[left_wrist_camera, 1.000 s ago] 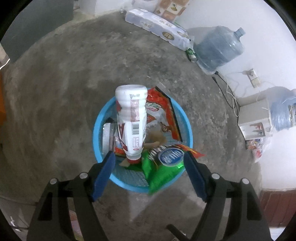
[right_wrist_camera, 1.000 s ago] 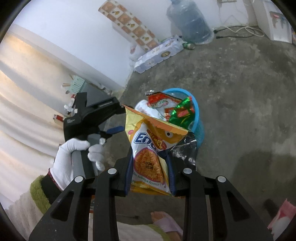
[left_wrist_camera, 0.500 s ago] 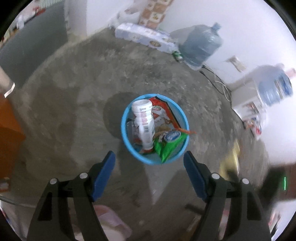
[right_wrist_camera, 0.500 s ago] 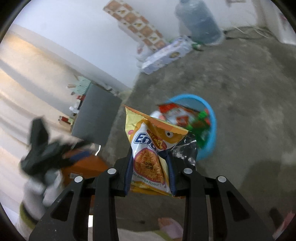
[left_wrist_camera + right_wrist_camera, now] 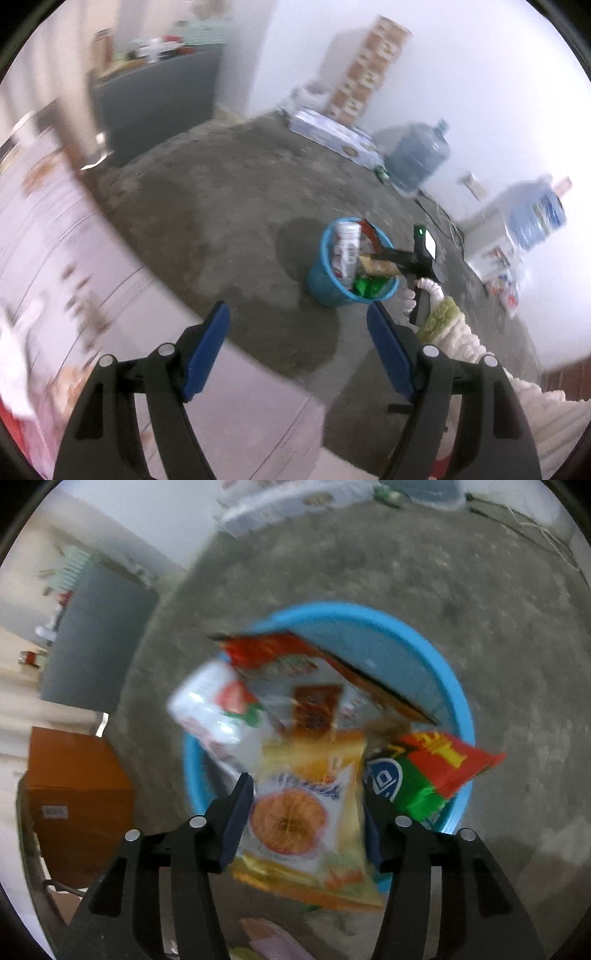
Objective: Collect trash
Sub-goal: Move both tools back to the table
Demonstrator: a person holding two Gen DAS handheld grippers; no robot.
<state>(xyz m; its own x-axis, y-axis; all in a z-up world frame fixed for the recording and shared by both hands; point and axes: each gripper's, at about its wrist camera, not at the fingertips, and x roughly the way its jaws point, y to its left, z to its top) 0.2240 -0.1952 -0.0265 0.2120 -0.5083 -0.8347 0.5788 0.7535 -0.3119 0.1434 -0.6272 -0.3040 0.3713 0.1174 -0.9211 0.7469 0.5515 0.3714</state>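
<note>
A blue trash basket (image 5: 413,642) stands on the concrete floor and holds a white bottle (image 5: 218,709), a red-and-white wrapper (image 5: 295,675) and a green-and-red snack bag (image 5: 432,771). My right gripper (image 5: 306,812) is right over the basket with its jaws spread wider than the yellow snack bag (image 5: 295,812), which lies blurred between them. My left gripper (image 5: 299,350) is open and empty, well back from the basket (image 5: 325,284). From there I see the right gripper (image 5: 410,258) at the basket's rim.
A brown cardboard box (image 5: 74,797) and a grey cabinet (image 5: 96,642) stand to the left. Water jugs (image 5: 417,158), a flat carton (image 5: 332,136) and cables (image 5: 443,225) line the far wall. A pale surface (image 5: 110,280) lies below my left gripper.
My right gripper has moved down over the basket and its jaws have spread off the yellow bag. My left gripper has pulled back and up, away from the basket.
</note>
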